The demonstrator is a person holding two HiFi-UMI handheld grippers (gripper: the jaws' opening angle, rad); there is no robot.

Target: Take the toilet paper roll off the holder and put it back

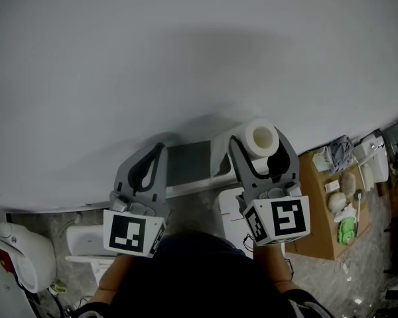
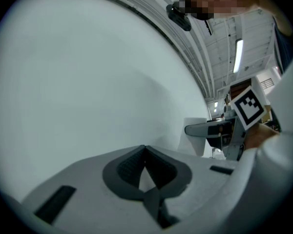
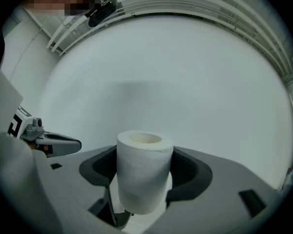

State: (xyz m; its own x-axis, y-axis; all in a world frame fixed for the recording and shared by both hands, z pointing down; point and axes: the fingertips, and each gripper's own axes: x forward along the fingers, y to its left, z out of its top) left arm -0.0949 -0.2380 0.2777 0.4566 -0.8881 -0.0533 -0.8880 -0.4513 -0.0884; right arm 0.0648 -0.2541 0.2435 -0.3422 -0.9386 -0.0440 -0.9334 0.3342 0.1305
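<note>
Head view is mostly one big pale wall (image 1: 186,52), bare and softly shadowed. Low in the frame the person's forearms (image 1: 113,280) reach forward side by side, each carrying a gripper with its jaws pointing up the picture toward that wall. On the right of the pair, the right gripper (image 1: 259,143) stands spread wide with the toilet paper roll (image 1: 261,136) clamped between its dark pads. It is upright, hollow core facing the camera, held in front of the wall just right of the frame's centre. The right gripper view agrees: the right gripper (image 3: 145,155) has a pad pressed to either flank of the toilet paper roll (image 3: 144,179), which stands straight up mid-frame. Level with it to the left, the left gripper (image 1: 159,152) is closed up, tips touching. In the left gripper view the left gripper (image 2: 145,149) is pinched together on nothing, with only wall behind. A black-and-white marker cube (image 1: 282,218) sits at the back of each tool. Between the two grippers, against the foot of the wall, is a white fitting (image 1: 220,161) with a dark grey panel; I can't tell just what it is. The floor (image 1: 46,227) below is mottled stone. A cardboard box (image 1: 315,204) with small odds and ends on top sits at the right edge, and a rounded white appliance (image 1: 20,257) at the lower left. At the upper right of the left gripper view a strip light (image 2: 238,50) glows on the white-beamed ceiling.
</note>
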